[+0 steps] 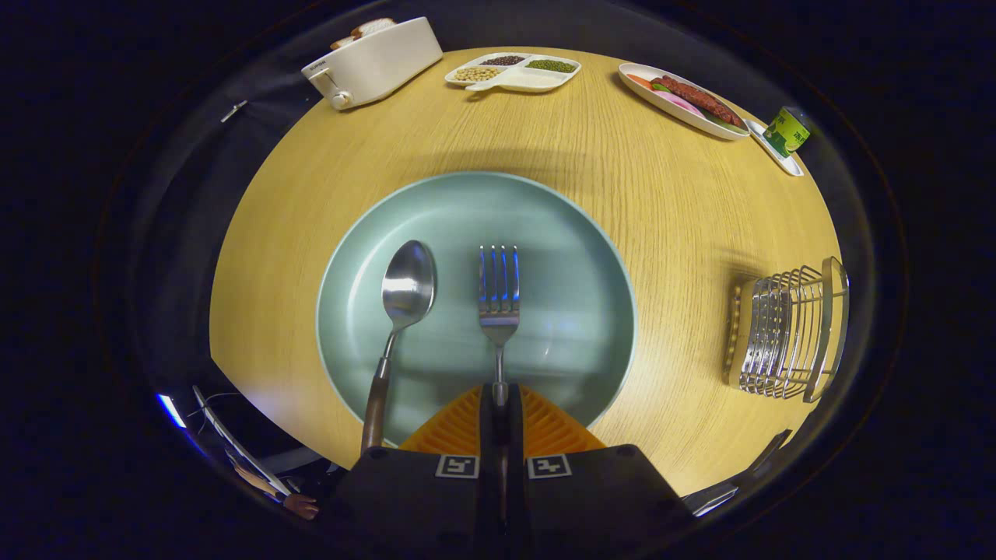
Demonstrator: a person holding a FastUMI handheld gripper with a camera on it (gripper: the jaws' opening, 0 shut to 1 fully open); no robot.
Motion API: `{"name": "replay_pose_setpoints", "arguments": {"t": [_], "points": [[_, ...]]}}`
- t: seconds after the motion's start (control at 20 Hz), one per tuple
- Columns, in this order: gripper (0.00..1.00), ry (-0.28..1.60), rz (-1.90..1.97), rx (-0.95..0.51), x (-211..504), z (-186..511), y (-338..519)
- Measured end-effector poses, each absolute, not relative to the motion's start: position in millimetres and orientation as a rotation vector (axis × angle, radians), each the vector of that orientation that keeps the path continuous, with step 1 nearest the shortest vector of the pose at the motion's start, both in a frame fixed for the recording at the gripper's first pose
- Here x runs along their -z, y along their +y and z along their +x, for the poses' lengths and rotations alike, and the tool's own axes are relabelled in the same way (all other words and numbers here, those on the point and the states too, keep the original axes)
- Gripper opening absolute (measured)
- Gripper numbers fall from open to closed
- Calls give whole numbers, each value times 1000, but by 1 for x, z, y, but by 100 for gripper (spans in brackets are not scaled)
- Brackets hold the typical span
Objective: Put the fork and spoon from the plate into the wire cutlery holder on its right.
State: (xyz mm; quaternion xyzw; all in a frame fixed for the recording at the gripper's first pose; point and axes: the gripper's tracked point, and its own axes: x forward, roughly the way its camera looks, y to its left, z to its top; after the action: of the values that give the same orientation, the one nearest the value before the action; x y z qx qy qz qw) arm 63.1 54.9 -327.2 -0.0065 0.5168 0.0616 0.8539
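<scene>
Presently I am seeing the gripper [499, 404] clamping the steel fork [499, 299] by its handle, tines pointing toward the table's far edge, above the round matte plate [591, 257]; the spoon [405, 292] is lying alongside.

A round worktop [591, 163] of pale, yellowish wood grain fills the scene; soft shadow bands cross its far half; light glares whitish on its near left edge. Dark booth wall [194, 155] surrounds it.

bare table [669, 233] between plate [591, 257] and wire cutlery holder [786, 330], unobstructed
</scene>
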Motion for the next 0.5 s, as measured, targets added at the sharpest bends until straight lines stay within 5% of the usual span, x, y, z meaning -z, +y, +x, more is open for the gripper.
{"name": "replay_pose_setpoints", "arguments": {"t": [0.5], "points": [[8,986,74,-246,226,38,18]]}}
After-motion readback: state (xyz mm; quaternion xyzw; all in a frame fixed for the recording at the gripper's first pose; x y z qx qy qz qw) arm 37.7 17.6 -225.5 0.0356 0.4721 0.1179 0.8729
